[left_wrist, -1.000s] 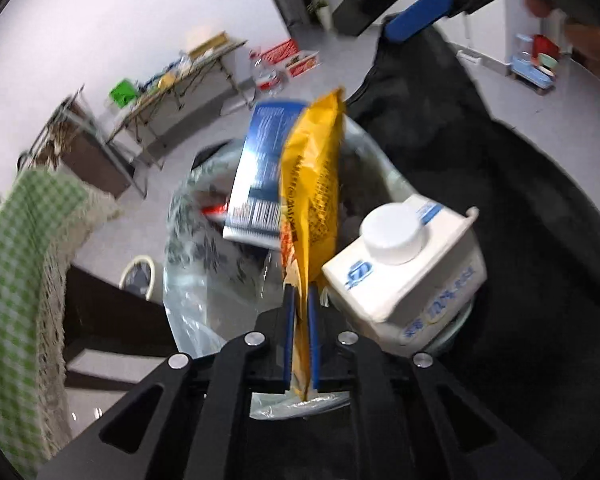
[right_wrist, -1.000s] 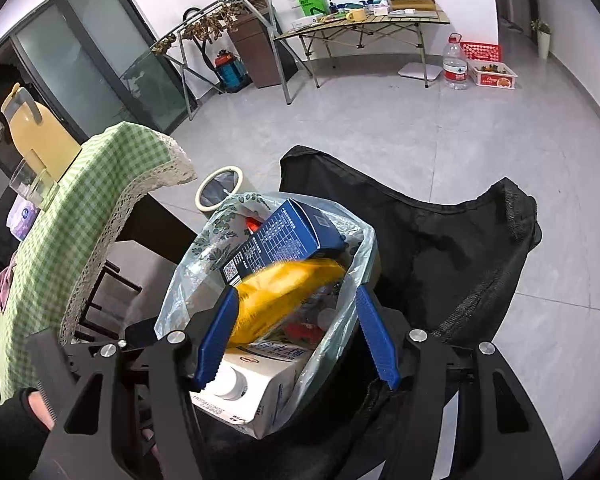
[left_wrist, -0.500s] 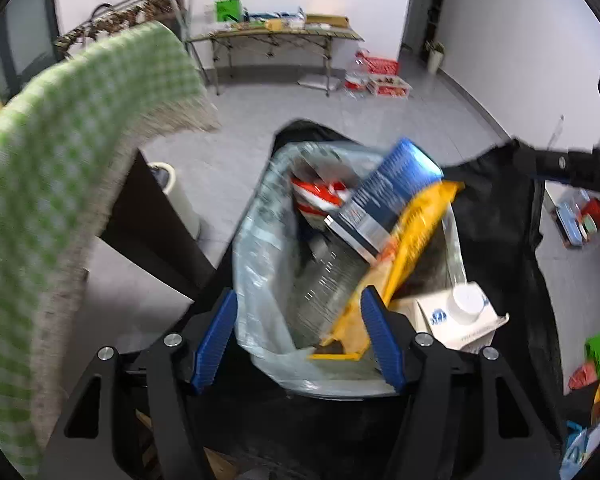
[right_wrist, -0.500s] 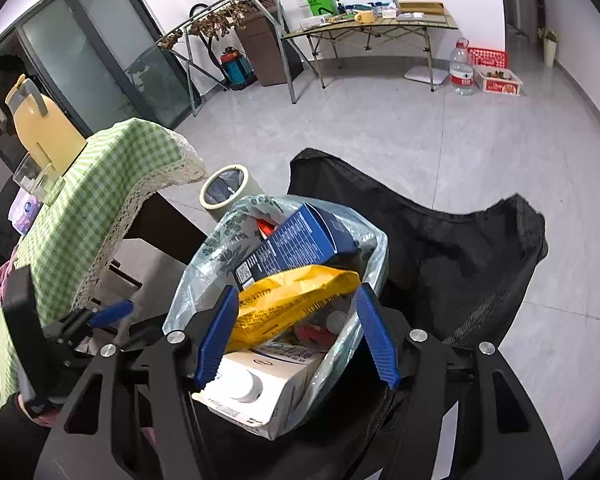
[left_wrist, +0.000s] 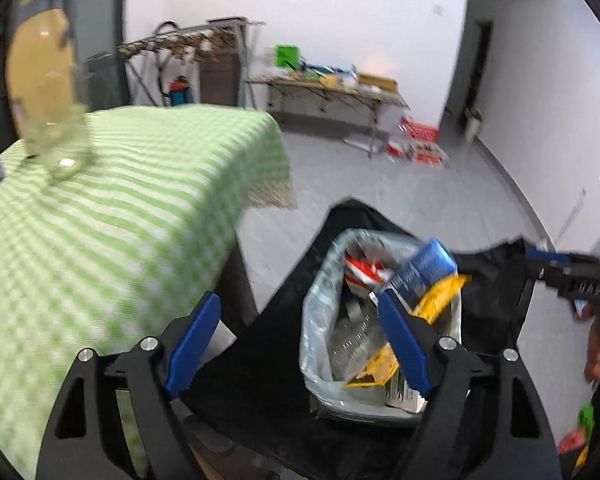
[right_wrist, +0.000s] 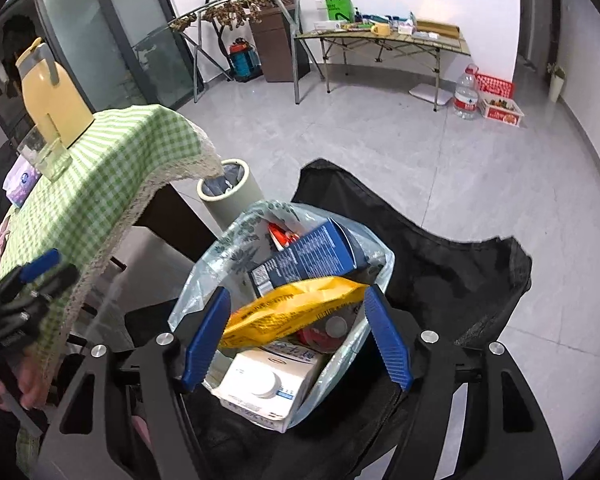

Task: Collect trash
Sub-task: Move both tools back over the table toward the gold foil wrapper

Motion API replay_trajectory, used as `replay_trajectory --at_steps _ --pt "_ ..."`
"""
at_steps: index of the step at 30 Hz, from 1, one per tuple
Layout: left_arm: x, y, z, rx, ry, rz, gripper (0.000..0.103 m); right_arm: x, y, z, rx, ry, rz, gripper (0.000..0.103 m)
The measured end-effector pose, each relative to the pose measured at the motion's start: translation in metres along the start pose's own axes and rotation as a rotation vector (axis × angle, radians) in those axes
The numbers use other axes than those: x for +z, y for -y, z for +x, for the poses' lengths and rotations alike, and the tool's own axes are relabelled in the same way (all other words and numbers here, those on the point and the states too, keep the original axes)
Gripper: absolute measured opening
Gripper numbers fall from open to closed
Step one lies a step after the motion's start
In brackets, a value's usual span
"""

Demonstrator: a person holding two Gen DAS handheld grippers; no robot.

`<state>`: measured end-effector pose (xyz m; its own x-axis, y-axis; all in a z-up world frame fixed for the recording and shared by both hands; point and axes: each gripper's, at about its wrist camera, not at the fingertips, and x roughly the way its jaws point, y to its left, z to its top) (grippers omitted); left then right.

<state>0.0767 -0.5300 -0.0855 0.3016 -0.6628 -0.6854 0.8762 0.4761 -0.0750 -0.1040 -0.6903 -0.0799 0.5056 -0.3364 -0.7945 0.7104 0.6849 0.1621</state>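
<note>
- Trash sits packed in the clear plastic bag (right_wrist: 204, 276), which rests in the seat of the black fabric chair (right_wrist: 452, 264); just beside the bag stands the counter (right_wrist: 112, 168) with its green checked cloth.
- Sticking out of the bag's mouth: a blue carton (right_wrist: 308, 256), a yellow snack wrapper (right_wrist: 292, 308) across it, and a white milk carton (right_wrist: 264, 380) at the near edge.
- Left claw (left_wrist: 300, 344) has just been opening; its jaws stand wide with nothing between them, off beside the bag.
- Right claw (right_wrist: 296, 340) has also just been opening; it hangs wide over the bag and grips nothing.
- Bag film looks thin, soft and slippery, likely to tear; the load seems light but top-heavy.
- Best hold, I judge: gathered film at the rim, not the loose wrapper.
</note>
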Motion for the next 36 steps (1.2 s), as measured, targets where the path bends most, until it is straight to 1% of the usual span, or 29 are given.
replay_trajectory --at_steps 2,5,7,9,10,12,16,17,23,25,28,31,33,36 --pt "0.005 -0.009 -0.024 0.005 0.045 -0.031 0.085 0.004 -0.008 -0.007 0.000 0.016 -0.012 0.067" --pt "0.010 -0.023 -0.058 0.038 0.110 -0.050 0.087 0.013 -0.026 -0.019 0.005 0.050 -0.037 0.069" --pt "0.010 -0.033 -0.088 0.098 0.163 -0.049 0.090 0.019 -0.042 -0.027 0.014 0.078 -0.062 0.070" --pt "0.004 -0.044 -0.118 0.192 0.212 -0.033 0.092 0.023 -0.060 -0.036 0.029 0.109 -0.092 0.070" --pt "-0.002 -0.050 -0.131 0.226 0.237 -0.028 0.093 0.025 -0.070 -0.041 0.038 0.126 -0.108 0.070" --pt "-0.014 -0.065 -0.157 0.286 0.270 -0.056 0.095 0.028 -0.090 -0.050 0.063 0.157 -0.144 0.070" --pt "-0.038 -0.107 -0.204 0.344 0.255 -0.173 0.095 0.031 -0.131 -0.060 0.106 0.197 -0.205 0.072" --pt "-0.046 -0.119 -0.217 0.382 0.245 -0.210 0.095 0.030 -0.142 -0.062 0.117 0.205 -0.223 0.072" --pt "-0.086 -0.171 -0.284 0.481 0.273 -0.349 0.095 0.024 -0.205 -0.073 0.165 0.220 -0.338 0.073" --pt "-0.098 -0.186 -0.301 0.513 0.278 -0.381 0.095 0.022 -0.224 -0.079 0.187 0.233 -0.368 0.074" --pt "-0.118 -0.214 -0.331 0.594 0.295 -0.445 0.095 0.017 -0.259 -0.086 0.250 0.251 -0.417 0.078" --pt "-0.141 -0.238 -0.354 0.661 0.302 -0.499 0.095 0.004 -0.299 -0.088 0.311 0.242 -0.473 0.079" --pt "-0.161 -0.257 -0.368 0.699 0.292 -0.556 0.095 -0.013 -0.331 -0.088 0.386 0.214 -0.526 0.080" --pt "-0.190 -0.286 -0.388 0.728 0.289 -0.660 0.095 -0.041 -0.372 -0.083 0.487 0.155 -0.577 0.080"
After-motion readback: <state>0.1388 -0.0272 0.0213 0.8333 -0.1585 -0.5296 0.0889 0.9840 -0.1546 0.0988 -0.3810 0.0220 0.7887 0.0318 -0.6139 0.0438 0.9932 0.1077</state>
